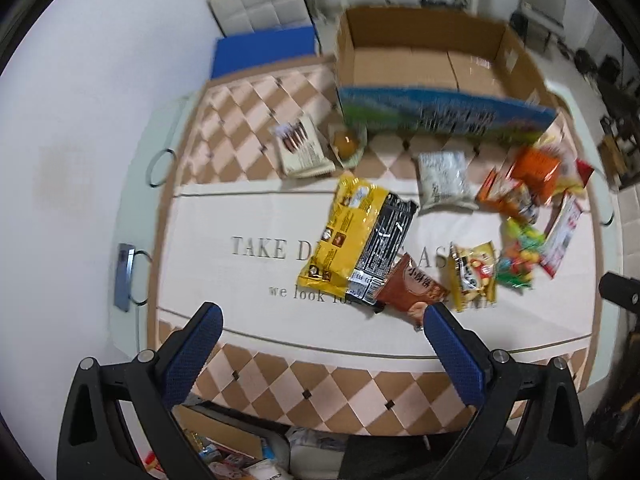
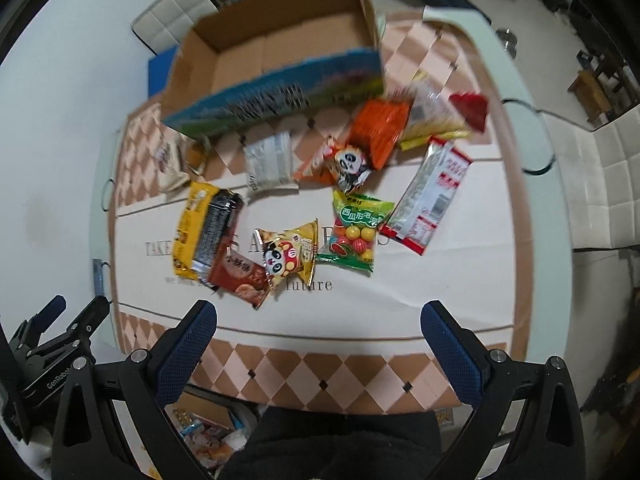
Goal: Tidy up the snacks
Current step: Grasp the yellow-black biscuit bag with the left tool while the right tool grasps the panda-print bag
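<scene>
Several snack packs lie on the table mat. A yellow pack (image 1: pixel 344 236) lies beside a black pack (image 1: pixel 382 248), with a brown pack (image 1: pixel 412 284) and a yellow panda pack (image 1: pixel 472 276) near them. In the right wrist view a green gumball bag (image 2: pixel 354 232), a red-white pack (image 2: pixel 432 196), an orange pack (image 2: pixel 378 130) and a white pack (image 2: pixel 268 160) show. An open cardboard box (image 1: pixel 420 64) stands at the far side and shows empty; it also shows in the right wrist view (image 2: pixel 280 40). My left gripper (image 1: pixel 322 320) and right gripper (image 2: pixel 318 316) are open, empty, above the near edge.
A phone (image 1: pixel 124 276) lies at the table's left edge. White chairs (image 1: pixel 260 2) stand behind the table, and a blue pad (image 1: pixel 262 50) lies by the box. Another box with snacks (image 2: pixel 208 428) sits on the floor below the near edge. The left gripper (image 2: pixel 56 340) shows at lower left in the right wrist view.
</scene>
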### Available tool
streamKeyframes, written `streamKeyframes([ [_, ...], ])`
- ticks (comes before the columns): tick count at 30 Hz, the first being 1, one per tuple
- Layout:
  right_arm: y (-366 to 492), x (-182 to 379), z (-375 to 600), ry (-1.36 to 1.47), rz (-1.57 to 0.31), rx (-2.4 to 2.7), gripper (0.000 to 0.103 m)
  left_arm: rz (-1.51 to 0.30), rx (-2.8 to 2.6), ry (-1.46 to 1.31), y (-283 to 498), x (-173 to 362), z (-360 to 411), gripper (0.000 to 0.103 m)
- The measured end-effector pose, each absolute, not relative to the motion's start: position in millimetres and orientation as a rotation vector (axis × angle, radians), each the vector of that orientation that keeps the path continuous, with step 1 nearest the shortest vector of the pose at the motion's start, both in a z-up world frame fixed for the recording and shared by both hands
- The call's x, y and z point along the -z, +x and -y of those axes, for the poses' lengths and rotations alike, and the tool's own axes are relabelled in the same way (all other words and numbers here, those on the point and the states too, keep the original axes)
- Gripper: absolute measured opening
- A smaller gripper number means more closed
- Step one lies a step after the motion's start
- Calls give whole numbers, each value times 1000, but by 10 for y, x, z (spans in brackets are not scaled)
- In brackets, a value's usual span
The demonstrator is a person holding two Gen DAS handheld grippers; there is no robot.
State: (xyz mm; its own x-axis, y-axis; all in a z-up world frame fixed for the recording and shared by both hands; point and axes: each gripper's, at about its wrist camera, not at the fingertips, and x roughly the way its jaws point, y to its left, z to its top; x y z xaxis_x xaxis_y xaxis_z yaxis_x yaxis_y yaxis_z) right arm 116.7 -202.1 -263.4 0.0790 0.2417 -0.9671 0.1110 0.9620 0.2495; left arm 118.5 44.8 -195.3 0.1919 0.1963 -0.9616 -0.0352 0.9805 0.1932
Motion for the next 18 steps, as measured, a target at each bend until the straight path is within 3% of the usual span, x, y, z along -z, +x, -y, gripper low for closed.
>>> streamKeyframes([
  [11, 1971, 3313, 2064, 394, -1495, 69, 103, -1559, 43, 248, 2020, 3310, -470, 103],
  [18, 2637, 3641, 2296, 390, -1491, 198, 102, -1616, 133, 270, 2210, 3802, -409, 103],
])
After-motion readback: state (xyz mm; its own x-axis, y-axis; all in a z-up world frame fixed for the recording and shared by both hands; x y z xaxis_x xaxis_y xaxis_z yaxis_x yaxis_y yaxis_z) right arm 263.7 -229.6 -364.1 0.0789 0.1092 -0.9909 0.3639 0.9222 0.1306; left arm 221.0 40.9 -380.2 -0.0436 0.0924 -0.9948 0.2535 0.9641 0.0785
